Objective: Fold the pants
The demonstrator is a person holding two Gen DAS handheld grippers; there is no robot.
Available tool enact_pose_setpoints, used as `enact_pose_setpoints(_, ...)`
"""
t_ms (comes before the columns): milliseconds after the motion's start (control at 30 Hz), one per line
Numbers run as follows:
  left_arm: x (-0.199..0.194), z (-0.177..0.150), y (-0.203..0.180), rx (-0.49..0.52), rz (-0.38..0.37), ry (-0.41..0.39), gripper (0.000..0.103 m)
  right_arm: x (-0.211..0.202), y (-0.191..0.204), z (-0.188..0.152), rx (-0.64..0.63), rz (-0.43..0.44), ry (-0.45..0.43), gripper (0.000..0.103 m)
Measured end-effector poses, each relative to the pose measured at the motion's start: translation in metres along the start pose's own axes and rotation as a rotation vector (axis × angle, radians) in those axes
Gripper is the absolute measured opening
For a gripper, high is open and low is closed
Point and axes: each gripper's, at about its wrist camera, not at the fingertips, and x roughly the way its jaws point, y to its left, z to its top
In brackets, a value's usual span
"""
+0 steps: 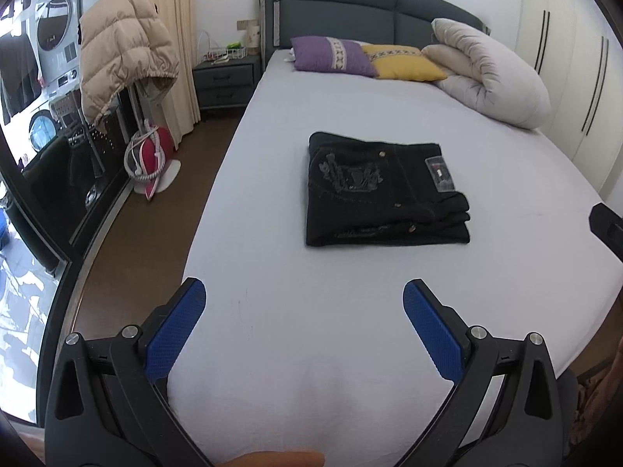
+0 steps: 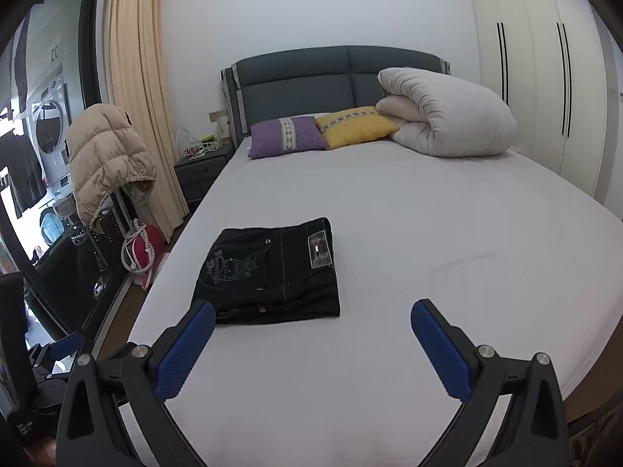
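Observation:
Black jeans [image 1: 383,190] lie folded into a compact rectangle on the pale bed sheet [image 1: 311,280], with an embroidered back pocket and a label facing up. They also show in the right wrist view [image 2: 272,272]. My left gripper [image 1: 303,292] is open and empty, held above the sheet in front of the jeans, apart from them. My right gripper [image 2: 313,313] is open and empty, near the jeans' front right corner, not touching. The left gripper [image 2: 66,344] shows at the lower left of the right wrist view.
A purple pillow [image 1: 331,55], a yellow pillow [image 1: 401,62] and a rolled white duvet [image 1: 490,74] lie by the dark headboard [image 1: 350,11]. A bedside table [image 1: 226,81], a hung beige puffer jacket [image 1: 120,50] and a red fan [image 1: 153,155] stand left. Wardrobes [image 2: 545,70] stand right.

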Motion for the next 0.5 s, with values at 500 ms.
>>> enact_pose_setpoints(500, 0.022, -0.013, 0.011, -0.015, 0.032, 0.052, 0.103, 0.013, -0.003, -0.014, 0.012, 0.002, 0.07, 0.103)
